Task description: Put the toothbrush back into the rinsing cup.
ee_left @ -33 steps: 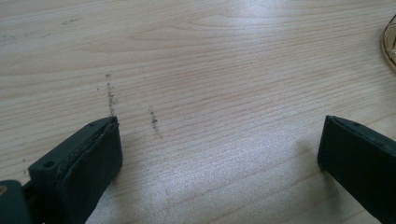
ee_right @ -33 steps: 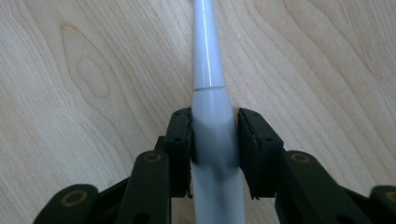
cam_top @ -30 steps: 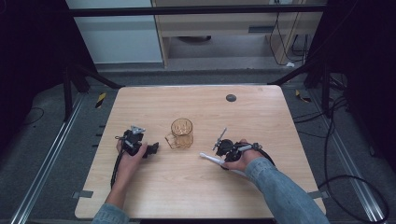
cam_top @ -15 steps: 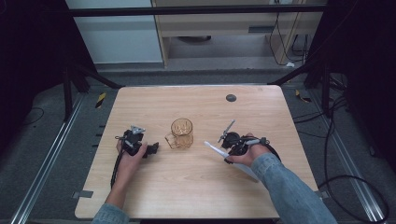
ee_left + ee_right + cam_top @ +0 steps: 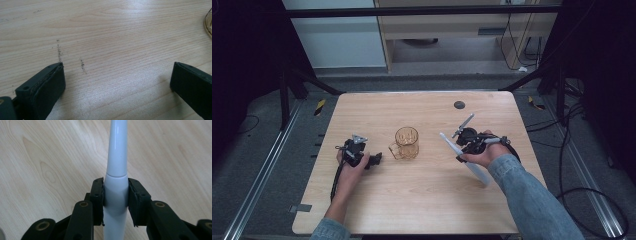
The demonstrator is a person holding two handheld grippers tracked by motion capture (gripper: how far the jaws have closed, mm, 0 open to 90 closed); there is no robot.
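Right claw (image 5: pixel 115 195) clamped on a white toothbrush handle (image 5: pixel 115 192), lifted off the table (image 5: pixel 422 200); left claw (image 5: pixel 117 82) spread wide, holding nothing, resting low on the wood.

I judge the handle light, rigid and glossy, so liable to slip or swivel; my grip sits on its thick lower body, which seems the best place. The amber glass mug (image 5: pixel 406 143) stands between the claws, fragile, apart from both. Bare table lies on all sides, its edges well away.
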